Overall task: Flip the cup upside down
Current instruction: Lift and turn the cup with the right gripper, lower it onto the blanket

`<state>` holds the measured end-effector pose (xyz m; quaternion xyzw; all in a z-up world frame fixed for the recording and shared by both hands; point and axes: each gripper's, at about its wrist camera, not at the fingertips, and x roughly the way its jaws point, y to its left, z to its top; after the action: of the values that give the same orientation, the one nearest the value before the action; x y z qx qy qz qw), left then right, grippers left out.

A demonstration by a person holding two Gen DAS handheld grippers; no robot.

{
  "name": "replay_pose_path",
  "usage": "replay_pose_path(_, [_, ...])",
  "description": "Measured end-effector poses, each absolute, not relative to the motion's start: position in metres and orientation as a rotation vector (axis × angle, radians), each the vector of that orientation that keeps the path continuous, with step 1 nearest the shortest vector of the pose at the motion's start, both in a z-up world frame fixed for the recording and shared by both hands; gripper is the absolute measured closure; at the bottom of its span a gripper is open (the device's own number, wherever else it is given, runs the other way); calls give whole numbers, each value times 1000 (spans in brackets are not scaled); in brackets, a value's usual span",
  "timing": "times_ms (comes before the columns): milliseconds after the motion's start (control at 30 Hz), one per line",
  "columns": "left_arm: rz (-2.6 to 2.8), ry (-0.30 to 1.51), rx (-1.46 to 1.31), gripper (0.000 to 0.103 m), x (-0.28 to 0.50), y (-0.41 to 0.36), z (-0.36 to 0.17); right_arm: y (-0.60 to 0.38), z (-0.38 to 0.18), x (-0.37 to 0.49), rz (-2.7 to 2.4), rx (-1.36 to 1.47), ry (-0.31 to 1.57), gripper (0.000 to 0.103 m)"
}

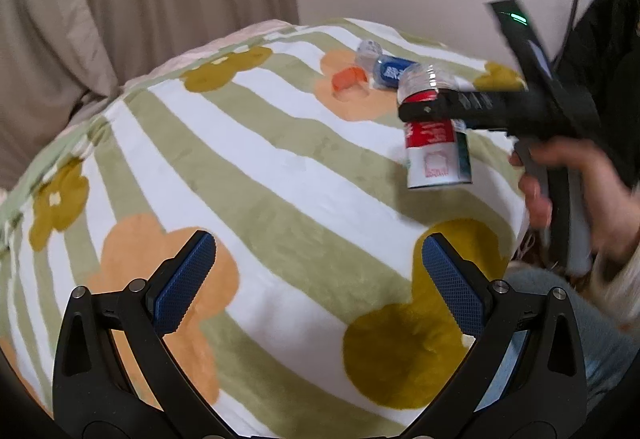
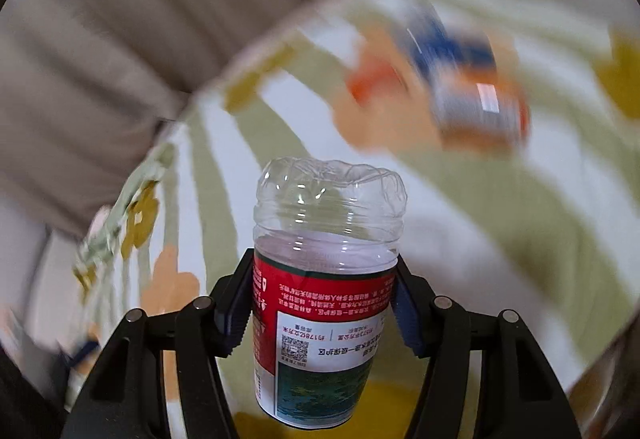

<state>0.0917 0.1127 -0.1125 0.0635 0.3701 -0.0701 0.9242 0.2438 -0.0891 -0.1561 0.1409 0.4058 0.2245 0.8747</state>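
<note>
Cup: clear plastic, red-white label, inverted, closed base up, open end down; held above blanket, right side of scene. Right gripper: fingers clamped on cup's labelled middle. Left gripper: near, fingers spread wide, nothing between blue pads. Far: orange cup, blue-labelled bottle lying on blanket. Hand gripped right gripper's handle.

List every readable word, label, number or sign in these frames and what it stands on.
Cut-bottle cup in the right gripper: red and white label with Chinese print and a QR code, seen upside down, too small to read.
Blue-labelled bottle lying on the blanket: white characters, too blurred to read.
No other text is legible.
</note>
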Motion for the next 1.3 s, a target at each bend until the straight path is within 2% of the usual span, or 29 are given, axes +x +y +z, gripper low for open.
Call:
replay_pose_path(67, [-150, 761, 103, 0, 92, 116, -118, -79, -151, 219, 488, 134, 668, 46])
replay_pose_path(167, [-125, 778, 110, 0, 93, 120, -128, -63, -165, 197, 454, -50, 495, 46])
replay_pose_path(367, [-95, 812, 110, 0, 97, 129, -144, -44, -196, 205, 459, -115, 409, 46])
replay_pose_path(767, [-147, 781, 54, 0, 113, 120, -135, -48, -201, 188, 545, -222, 459, 46])
replay_pose_path(1300, [-152, 746, 23, 0, 101, 118, -114, -40, -190, 203, 548, -297, 712, 47])
